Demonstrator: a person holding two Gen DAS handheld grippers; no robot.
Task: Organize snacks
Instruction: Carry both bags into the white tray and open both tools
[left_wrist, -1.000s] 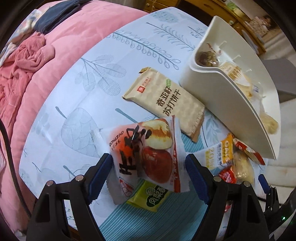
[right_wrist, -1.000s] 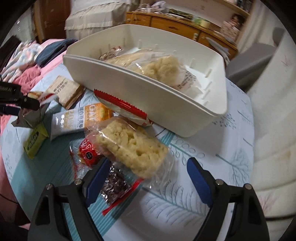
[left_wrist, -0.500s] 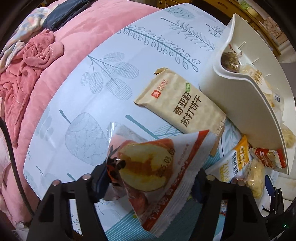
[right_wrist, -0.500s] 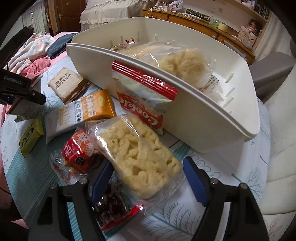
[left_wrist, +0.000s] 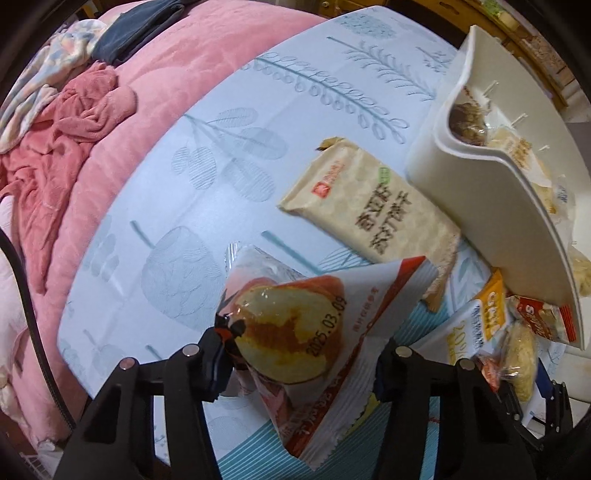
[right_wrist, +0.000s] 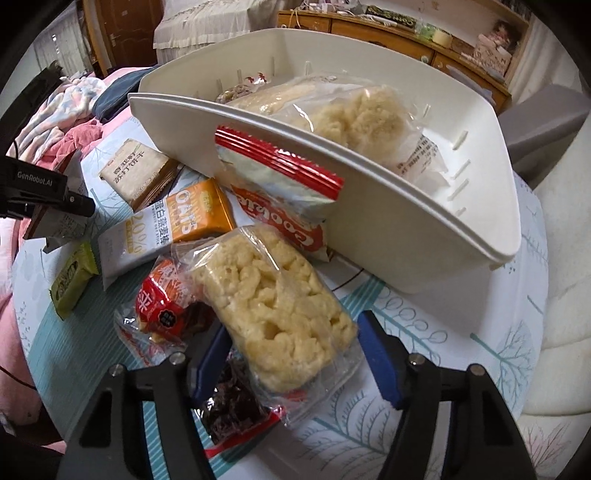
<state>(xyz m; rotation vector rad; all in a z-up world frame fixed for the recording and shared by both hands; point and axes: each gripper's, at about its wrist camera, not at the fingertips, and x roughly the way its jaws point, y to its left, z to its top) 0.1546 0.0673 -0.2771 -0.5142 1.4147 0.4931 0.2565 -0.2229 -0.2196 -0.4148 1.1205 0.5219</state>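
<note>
Left gripper (left_wrist: 299, 354) clamps a red-and-white date snack pouch (left_wrist: 306, 332) between its blue pads, lifted off the table with its printed date facing the camera. Right gripper (right_wrist: 291, 354) is spread wide around a clear-wrapped puffed rice cake (right_wrist: 277, 302), whose near end lies between the pads; whether they touch it I cannot tell. Just ahead of the left gripper lies a beige cracker pack (left_wrist: 369, 214), and beyond that to the right stands the white bin (left_wrist: 491, 218), already holding several wrapped snacks. Ahead of the right gripper, a red-striped cookie bag (right_wrist: 280, 184) leans against the bin wall; to its left lie an orange oat bar (right_wrist: 173, 229), a green packet (right_wrist: 72, 278) and a red-wrapped candy (right_wrist: 162, 306), with a dark dried-fruit bag (right_wrist: 232, 406) under the left pad. Everything sits on a round table with a pale blue leaf-print cloth (left_wrist: 229, 110). Left of it is a pink quilt (left_wrist: 122, 110) with crumpled clothes; behind the bin, wooden cabinets (right_wrist: 406, 33).
</note>
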